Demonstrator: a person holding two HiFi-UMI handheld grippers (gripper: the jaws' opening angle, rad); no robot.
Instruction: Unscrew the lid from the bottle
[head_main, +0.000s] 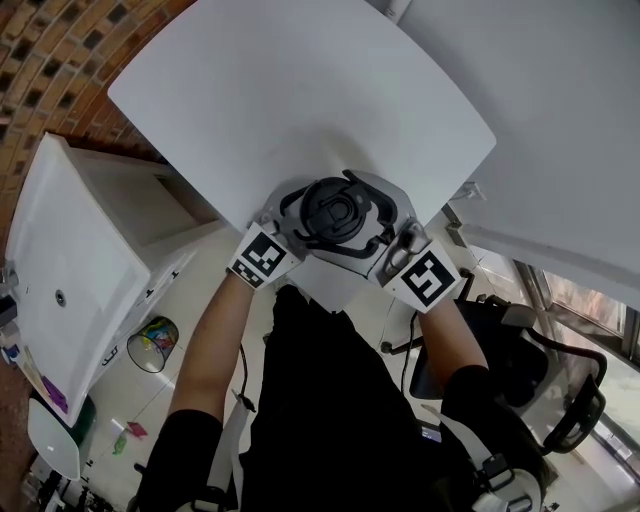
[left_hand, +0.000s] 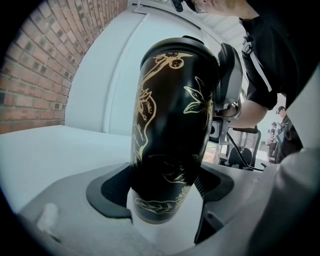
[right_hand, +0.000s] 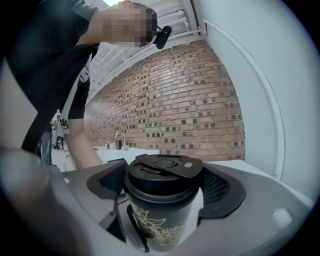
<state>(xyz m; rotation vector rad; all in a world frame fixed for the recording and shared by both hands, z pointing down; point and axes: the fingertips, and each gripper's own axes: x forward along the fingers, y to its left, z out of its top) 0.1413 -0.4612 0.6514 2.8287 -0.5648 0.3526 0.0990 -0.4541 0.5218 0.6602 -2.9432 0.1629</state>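
A black bottle (left_hand: 172, 125) with gold drawings stands upright at the near edge of the white table (head_main: 300, 90). From the head view I look straight down on its black lid (head_main: 335, 212). My left gripper (left_hand: 161, 186) comes in from the left, low down, shut on the bottle's lower body with both pads against it. My right gripper (right_hand: 164, 186) comes from the right at the height of the lid (right_hand: 162, 172). Its pads (right_hand: 220, 187) stand close on either side of the lid's rim without visibly pressing it. The bottle's foot is hidden.
The table's near edge runs just under the bottle, beside the person's body. A white cabinet with a sink (head_main: 70, 260) stands to the left, with a round bin (head_main: 152, 345) on the floor by it. A brick wall (right_hand: 190, 100) lies beyond, and an office chair (head_main: 560, 390) at lower right.
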